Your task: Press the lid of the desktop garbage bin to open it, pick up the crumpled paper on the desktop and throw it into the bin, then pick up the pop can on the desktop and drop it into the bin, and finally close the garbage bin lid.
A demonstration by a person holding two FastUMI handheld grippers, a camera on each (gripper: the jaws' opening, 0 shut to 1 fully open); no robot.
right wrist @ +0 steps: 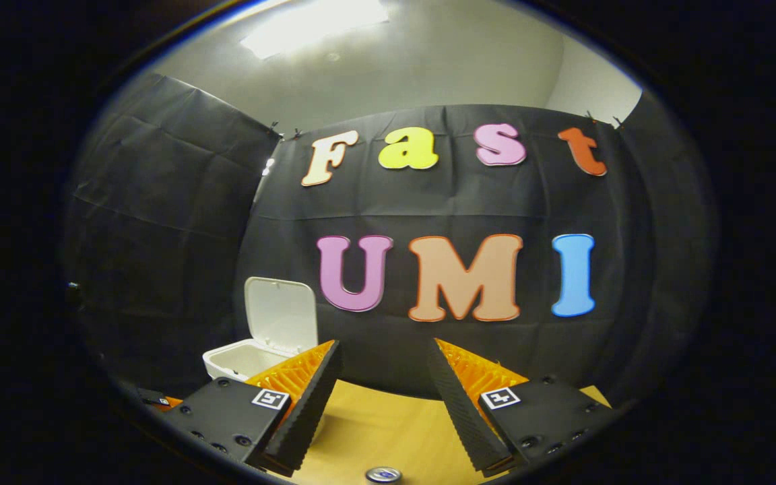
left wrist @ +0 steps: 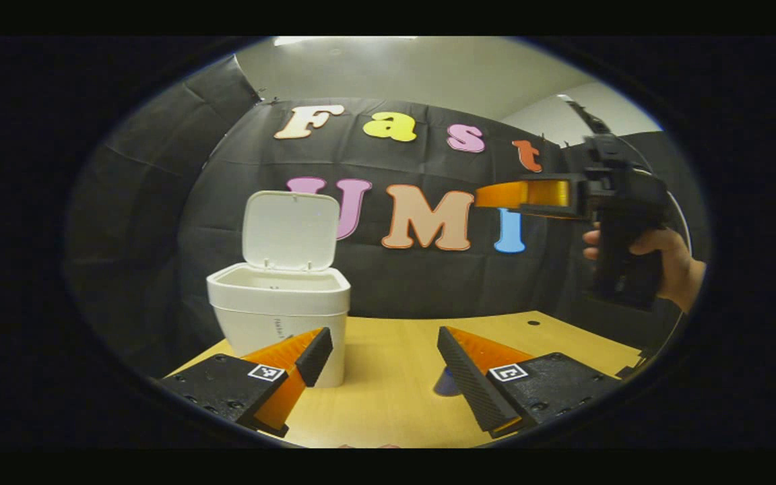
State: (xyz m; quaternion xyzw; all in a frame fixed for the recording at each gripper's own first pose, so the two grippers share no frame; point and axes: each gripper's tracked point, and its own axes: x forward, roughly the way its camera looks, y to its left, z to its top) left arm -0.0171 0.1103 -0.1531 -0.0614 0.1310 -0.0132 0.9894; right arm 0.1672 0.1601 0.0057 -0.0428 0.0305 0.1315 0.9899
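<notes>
Black cloth walls close in the booth around a wooden table (left wrist: 395, 377). The white bin (left wrist: 280, 316) stands ahead and to the left of my left gripper (left wrist: 381, 360), its lid (left wrist: 290, 230) tipped up. Both my grippers gape, holding nothing; my right gripper (right wrist: 382, 387) hovers high, the pop can (right wrist: 382, 475) right below its fingers. I see no crumpled paper; I judge the can is next. I should drop straight down and clamp its sides squarely. Small writing on the bin's front is unreadable.
</notes>
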